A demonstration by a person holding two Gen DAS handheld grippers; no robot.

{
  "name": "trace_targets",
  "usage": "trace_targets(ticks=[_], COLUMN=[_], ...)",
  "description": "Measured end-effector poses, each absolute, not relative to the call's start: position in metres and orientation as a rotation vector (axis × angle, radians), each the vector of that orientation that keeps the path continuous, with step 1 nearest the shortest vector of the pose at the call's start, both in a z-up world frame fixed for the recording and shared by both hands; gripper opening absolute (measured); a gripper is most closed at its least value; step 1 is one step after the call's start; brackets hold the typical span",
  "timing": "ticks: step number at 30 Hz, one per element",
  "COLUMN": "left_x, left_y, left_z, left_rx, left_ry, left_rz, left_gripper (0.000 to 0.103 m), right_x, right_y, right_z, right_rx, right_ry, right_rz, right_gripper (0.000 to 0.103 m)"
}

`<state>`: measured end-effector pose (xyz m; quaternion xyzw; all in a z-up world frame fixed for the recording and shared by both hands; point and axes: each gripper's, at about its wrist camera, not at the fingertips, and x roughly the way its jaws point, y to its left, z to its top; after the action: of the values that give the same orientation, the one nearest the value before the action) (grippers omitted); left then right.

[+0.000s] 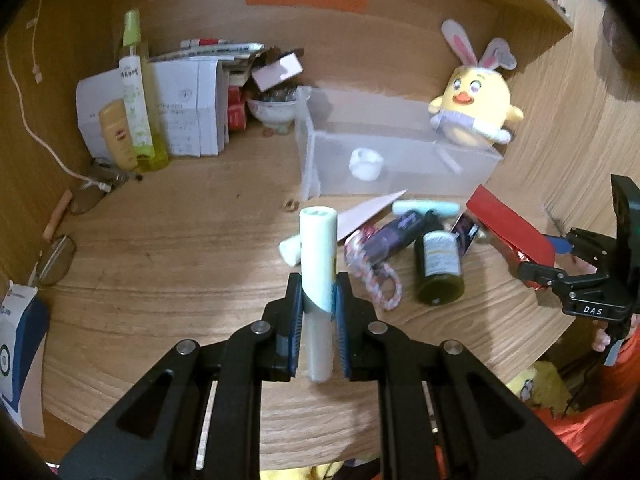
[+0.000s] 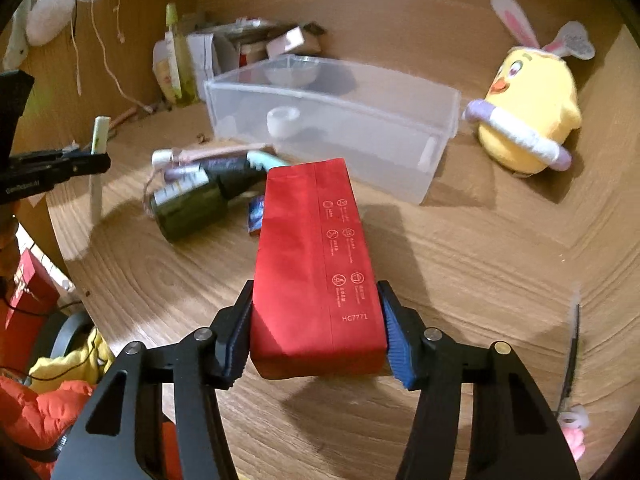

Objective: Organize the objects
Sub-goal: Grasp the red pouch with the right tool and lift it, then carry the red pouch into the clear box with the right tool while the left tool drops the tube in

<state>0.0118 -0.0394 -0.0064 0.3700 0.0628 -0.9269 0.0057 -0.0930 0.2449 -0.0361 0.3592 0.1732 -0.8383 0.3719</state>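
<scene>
Above the wooden tabletop (image 2: 460,264), both grippers carry items
Left gripper (image 1: 317,300) jaws clamp an upright pale tube (image 1: 317,248); right gripper (image 2: 316,332) jaws grasp a red box (image 2: 316,264). Beyond, a clear bin (image 2: 404,160) holds a white cap (image 2: 283,119), near a dark bottle (image 2: 188,204)

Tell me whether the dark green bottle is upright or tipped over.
Tipped over: the dark green bottle lies on its side on the desk, among the pile before the clear bin.

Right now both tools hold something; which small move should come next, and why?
Probably carry the red box, clamped in the right tool, forward over the clear bin and release. The bin is open and holds only a small white cup, and it lies straight ahead.
</scene>
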Motion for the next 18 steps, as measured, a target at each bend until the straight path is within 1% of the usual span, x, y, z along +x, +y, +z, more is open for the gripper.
trace_targets(ticks=[8, 18], left_x=[0.005, -0.012], left_y=[-0.026, -0.017], left_z=[0.024, 0.052], left_rx=[1.027, 0.908], left_ry=[0.182, 0.206], left_rz=[-2.988, -3.051], left_gripper=[0.015, 0.015], right_x=[-0.094, -0.111], right_y=[0.257, 0.264], right_z=[-0.008, 0.026], right_rx=[0.839, 0.733], right_ry=[0.375, 0.229], right_rz=[-2.205, -2.277], right_gripper=[0.053, 0.053])
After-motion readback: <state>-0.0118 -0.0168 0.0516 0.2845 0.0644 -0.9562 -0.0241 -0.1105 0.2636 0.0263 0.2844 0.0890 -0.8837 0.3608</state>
